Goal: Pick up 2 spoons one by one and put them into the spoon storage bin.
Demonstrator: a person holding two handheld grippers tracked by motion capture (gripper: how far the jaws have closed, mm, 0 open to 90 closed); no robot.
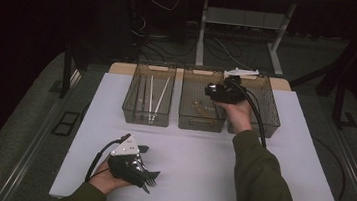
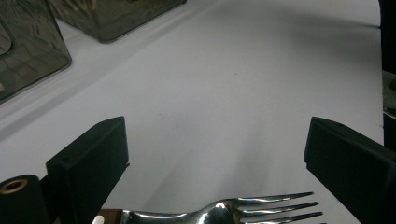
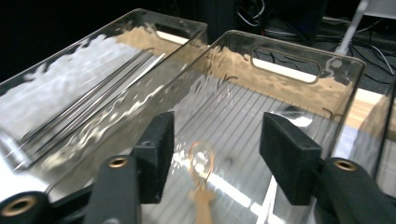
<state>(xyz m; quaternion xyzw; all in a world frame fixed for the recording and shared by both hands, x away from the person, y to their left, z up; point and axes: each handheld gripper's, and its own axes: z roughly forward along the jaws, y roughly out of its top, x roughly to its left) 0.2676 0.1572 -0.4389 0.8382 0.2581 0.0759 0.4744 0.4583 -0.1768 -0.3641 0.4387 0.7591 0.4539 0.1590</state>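
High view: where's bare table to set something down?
Bare white table runs between the three bins and the near edge, widest centre to right of the left gripper. Narrow strips flank the left bin and right bin. Crowded: the bin row, with the right gripper over the middle bin; fork near left.

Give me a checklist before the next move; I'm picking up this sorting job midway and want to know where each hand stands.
1. Left tongs open: ok, jaws stand wide apart.
2. Fork lined up between the left jaws: ok, it lies on the white table at their base, not yet gripped.
3. Right tongs open: ok.
4. Right tongs over the middle bin: ok.
5. Spoon lying inside the middle bin: ok.
6. Left bin holds chopsticks: ok.
7. Right bin's contents: cannot tell.
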